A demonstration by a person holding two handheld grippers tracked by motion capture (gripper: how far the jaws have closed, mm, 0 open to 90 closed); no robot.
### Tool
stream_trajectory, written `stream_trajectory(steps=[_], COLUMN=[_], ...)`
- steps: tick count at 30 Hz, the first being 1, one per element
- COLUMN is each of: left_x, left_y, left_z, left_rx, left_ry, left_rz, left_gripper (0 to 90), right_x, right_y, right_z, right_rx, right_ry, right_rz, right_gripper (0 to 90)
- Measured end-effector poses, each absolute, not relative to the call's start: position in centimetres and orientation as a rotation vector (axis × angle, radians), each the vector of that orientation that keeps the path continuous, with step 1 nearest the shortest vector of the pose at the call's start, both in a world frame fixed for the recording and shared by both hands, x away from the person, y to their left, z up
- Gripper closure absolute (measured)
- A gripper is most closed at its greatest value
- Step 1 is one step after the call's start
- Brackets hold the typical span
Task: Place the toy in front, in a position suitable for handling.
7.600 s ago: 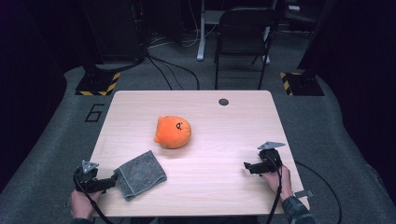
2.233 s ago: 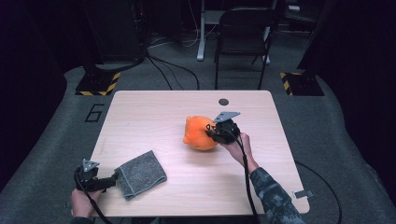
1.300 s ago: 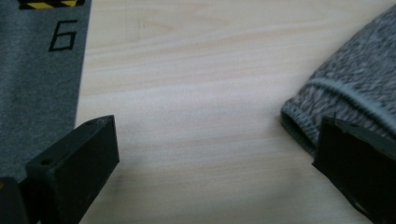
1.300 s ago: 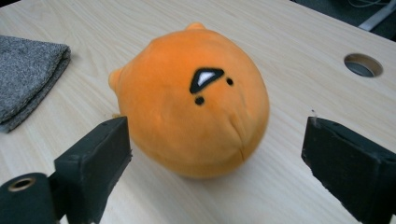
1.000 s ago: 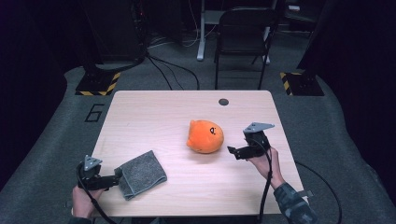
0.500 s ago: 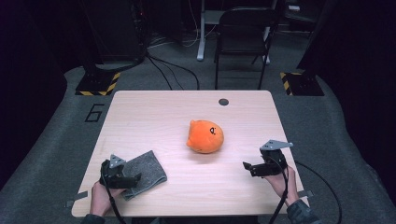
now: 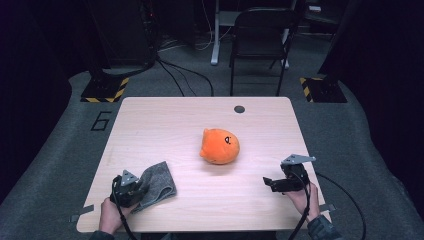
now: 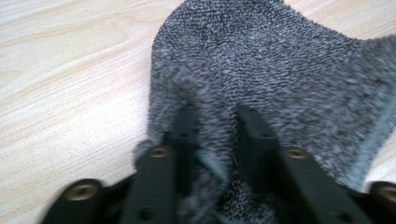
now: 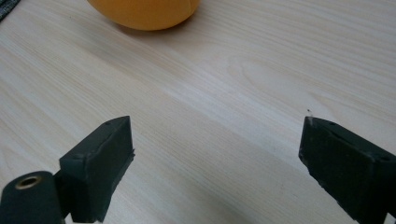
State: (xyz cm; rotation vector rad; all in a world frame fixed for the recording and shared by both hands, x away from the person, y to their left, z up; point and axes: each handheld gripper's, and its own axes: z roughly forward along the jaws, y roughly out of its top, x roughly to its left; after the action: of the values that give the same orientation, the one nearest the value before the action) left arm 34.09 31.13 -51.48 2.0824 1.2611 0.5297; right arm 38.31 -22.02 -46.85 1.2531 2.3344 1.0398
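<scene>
Cloth (image 7: 157,182), grey and fuzzy, lay at the near left of the tabletop (image 7: 165,125), and the left tool (image 8: 212,116) had just been closing, its jaws now narrow with a fold of that fabric pinched between them. From that grip the cloth's body ran away toward the far right, toward the orange plush toy (image 7: 220,146) at mid-table. Right tool (image 9: 215,154) sat at the near right with jaws wide and empty, well apart from the cloth.

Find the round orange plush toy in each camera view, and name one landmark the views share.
High view: the round orange plush toy lies at the table's centre.
Left gripper view: not in it.
Right gripper view: its underside at the top edge.
Shared landmark: the pale wooden tabletop.
</scene>
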Motion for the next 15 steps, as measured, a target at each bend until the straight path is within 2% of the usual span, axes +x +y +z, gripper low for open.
stream_trajectory(steps=[4,15], left_x=[34.0,32.7], left_y=[31.3,30.4], left_z=[-51.2,-47.6], left_rx=[2.056,1.955], left_ry=[1.255,1.113], left_rz=[0.513,0.423], left_gripper=[79.2,79.6], right_x=[38.4,38.5], right_y=[-22.2,-22.5], right_z=[-46.8,-46.7], right_rx=[1.268,1.276], right_ry=[2.326,2.308], right_rz=[1.051,1.060], right_gripper=[9.7,10.0])
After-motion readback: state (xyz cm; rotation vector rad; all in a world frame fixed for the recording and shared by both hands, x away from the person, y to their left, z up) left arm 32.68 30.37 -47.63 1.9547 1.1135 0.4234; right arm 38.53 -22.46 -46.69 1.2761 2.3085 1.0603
